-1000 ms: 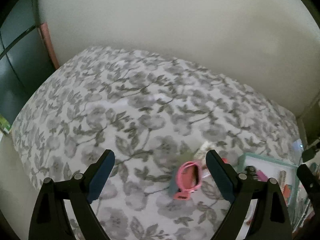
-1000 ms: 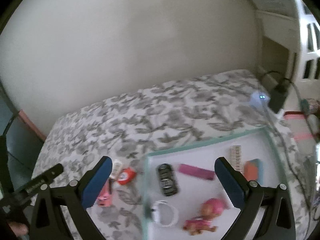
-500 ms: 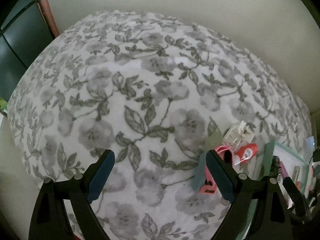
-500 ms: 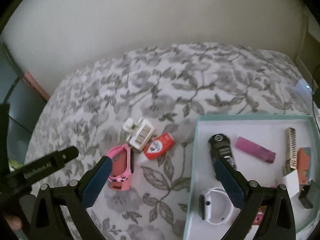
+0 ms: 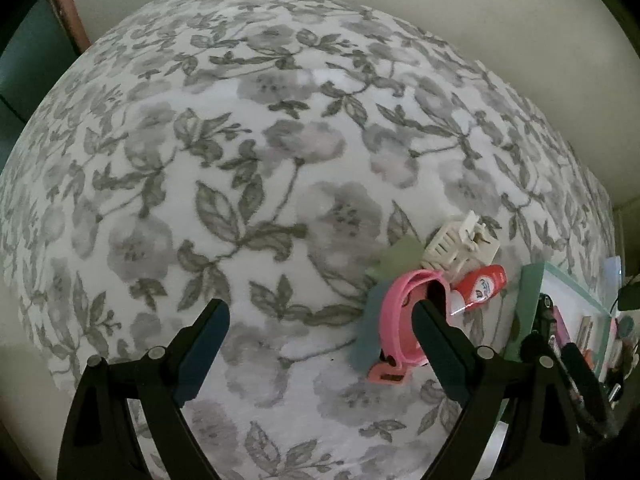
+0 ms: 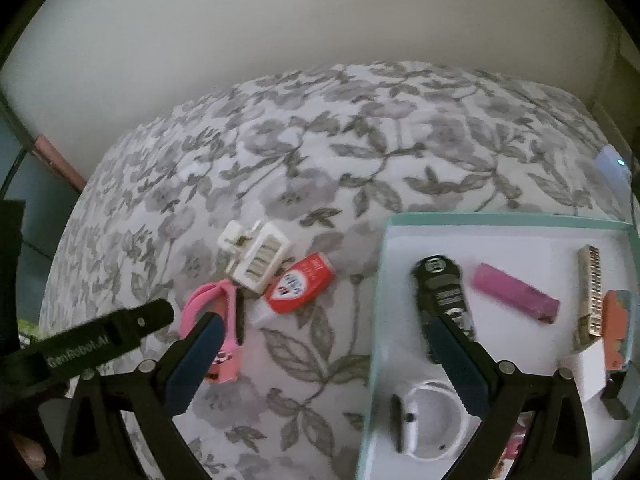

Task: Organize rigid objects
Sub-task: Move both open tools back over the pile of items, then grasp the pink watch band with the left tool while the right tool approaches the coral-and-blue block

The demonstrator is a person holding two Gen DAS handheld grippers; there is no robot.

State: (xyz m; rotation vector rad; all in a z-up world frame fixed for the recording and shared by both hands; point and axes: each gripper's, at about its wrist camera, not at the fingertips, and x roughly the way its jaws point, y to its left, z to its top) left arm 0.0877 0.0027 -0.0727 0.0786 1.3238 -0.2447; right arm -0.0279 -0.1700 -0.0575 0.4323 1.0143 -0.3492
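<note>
Our left gripper (image 5: 320,320) stands wide open at the bottom of the left wrist view, nothing between its jaws but the grey floral bedspread (image 5: 248,152). Its right finger lies just in front of a pink watch (image 5: 400,316), which sits at lower right of that frame. Just above the watch we see a white hair clip (image 5: 460,244) and a red-and-white tube (image 5: 480,284).

Our right gripper (image 6: 324,328) also gapes wide in the right wrist view and grips nothing. To the right of centre lies a teal-rimmed tray (image 6: 508,218), its left edge running between the two fingers. Inside it we make out a black remote (image 6: 440,284), a pink lighter (image 6: 516,294), a white watch (image 6: 428,420) at the bottom, and a comb-like piece (image 6: 592,292) toward the right edge.
</note>
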